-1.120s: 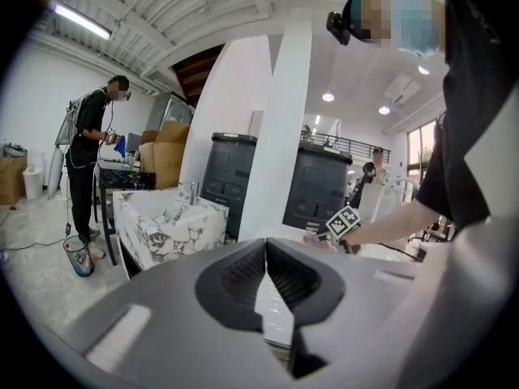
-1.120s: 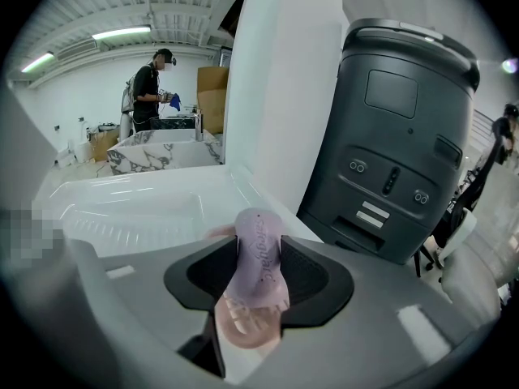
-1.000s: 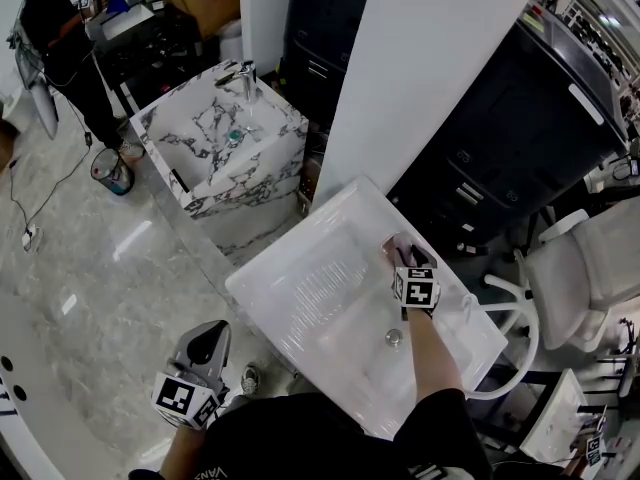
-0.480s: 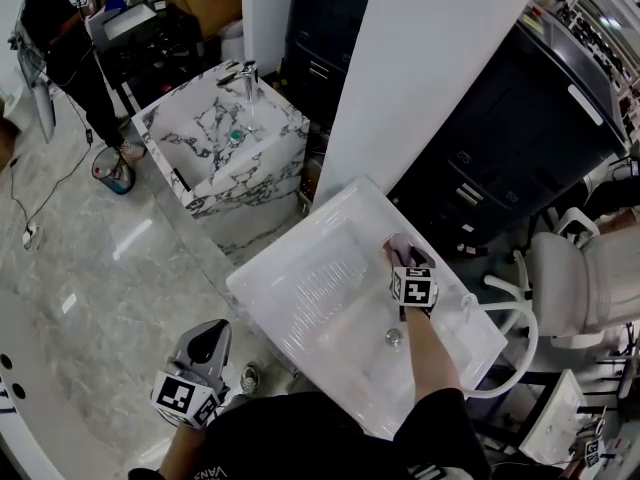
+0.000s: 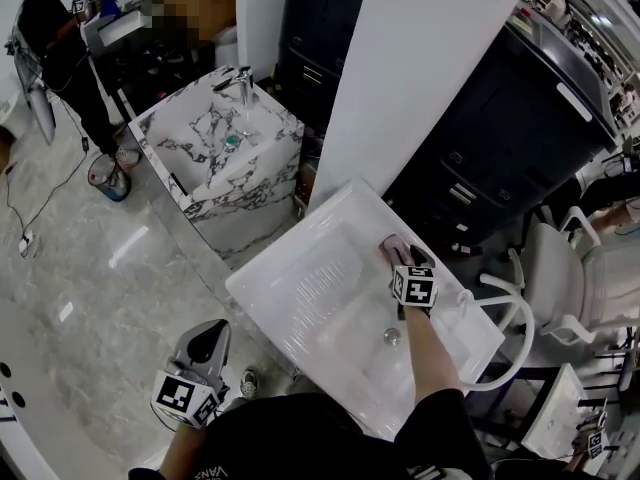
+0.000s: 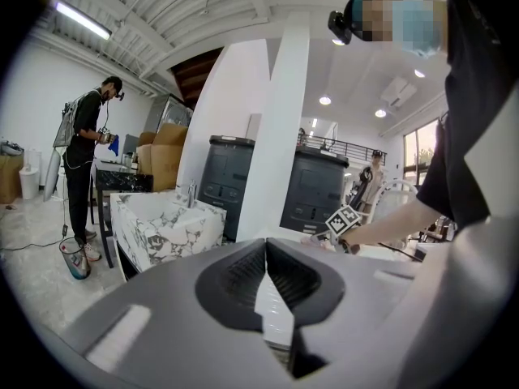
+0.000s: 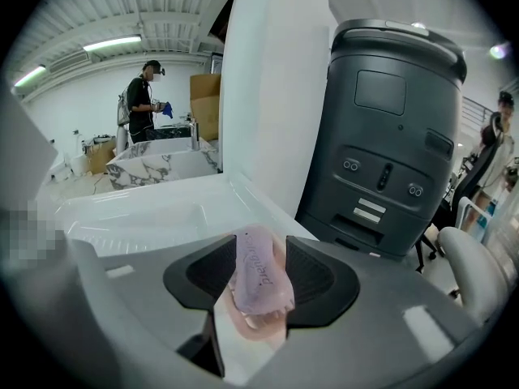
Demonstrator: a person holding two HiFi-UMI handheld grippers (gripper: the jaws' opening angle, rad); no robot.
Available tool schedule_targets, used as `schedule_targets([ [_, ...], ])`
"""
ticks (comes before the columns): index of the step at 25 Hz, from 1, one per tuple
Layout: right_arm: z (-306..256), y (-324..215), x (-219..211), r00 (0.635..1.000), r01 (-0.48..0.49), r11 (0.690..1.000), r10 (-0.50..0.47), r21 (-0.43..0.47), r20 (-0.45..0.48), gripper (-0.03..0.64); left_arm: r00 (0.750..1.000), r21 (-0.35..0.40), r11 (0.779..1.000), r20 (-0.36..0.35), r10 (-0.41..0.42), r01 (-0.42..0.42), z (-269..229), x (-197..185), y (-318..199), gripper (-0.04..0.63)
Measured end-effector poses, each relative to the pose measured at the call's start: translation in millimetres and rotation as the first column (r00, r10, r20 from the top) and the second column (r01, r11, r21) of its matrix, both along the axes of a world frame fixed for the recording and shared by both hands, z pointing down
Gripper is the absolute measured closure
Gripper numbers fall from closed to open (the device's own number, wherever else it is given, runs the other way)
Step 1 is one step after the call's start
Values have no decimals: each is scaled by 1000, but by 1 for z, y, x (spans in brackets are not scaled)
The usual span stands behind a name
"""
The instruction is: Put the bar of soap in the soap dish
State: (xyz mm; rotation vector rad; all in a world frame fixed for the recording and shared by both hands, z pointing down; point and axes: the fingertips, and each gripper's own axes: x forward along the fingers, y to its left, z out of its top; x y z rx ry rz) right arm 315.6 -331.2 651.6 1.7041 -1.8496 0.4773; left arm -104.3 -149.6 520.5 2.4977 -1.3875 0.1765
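Note:
My right gripper (image 5: 403, 257) hangs over the far rim of the white sink (image 5: 290, 313), next to the white pillar. It is shut on the pink bar of soap (image 7: 258, 275), which stands on edge between the two dark pads. Right under the bar lies the pale pink soap dish (image 7: 259, 328) on the rim. In the head view the soap (image 5: 393, 244) shows as a pink patch just beyond the marker cube (image 5: 414, 285). My left gripper (image 5: 207, 345) is held low at the near left, off the sink, its jaws (image 6: 265, 245) closed on nothing.
The sink has a ribbed drain area (image 5: 325, 276) and a drain (image 5: 391, 336). A curved white pipe (image 5: 512, 313) stands at its right end. Beyond are a dark cabinet (image 5: 500, 158), a marble washbasin (image 5: 222, 140) and a person (image 5: 55, 33) at the far left.
The right gripper with the soap has edged slightly toward the sink's far rim, and the pink shows a little more. The left gripper has not moved.

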Motion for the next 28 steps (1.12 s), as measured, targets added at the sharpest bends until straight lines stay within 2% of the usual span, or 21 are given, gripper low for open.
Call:
schedule_targets([
  [12,-35,20,-6,991,-94,991,85,97,99,453,998,28,998,-24,55,-54,-6,0,-3,541],
  [20,-73,50,-21,974,-168,962,128,215,188,586,989,60,989,-43,141,-138,-12,14,-4,541],
  [24,-92,72,-29,963,-199,942,137,271,231,614,981,74,980,-51,187,-183,-12,21,-2,541],
  [28,-110,97,-35,949,-241,917,153,319,276,614,969,92,968,-59,238,-232,-13,25,1,541],
])
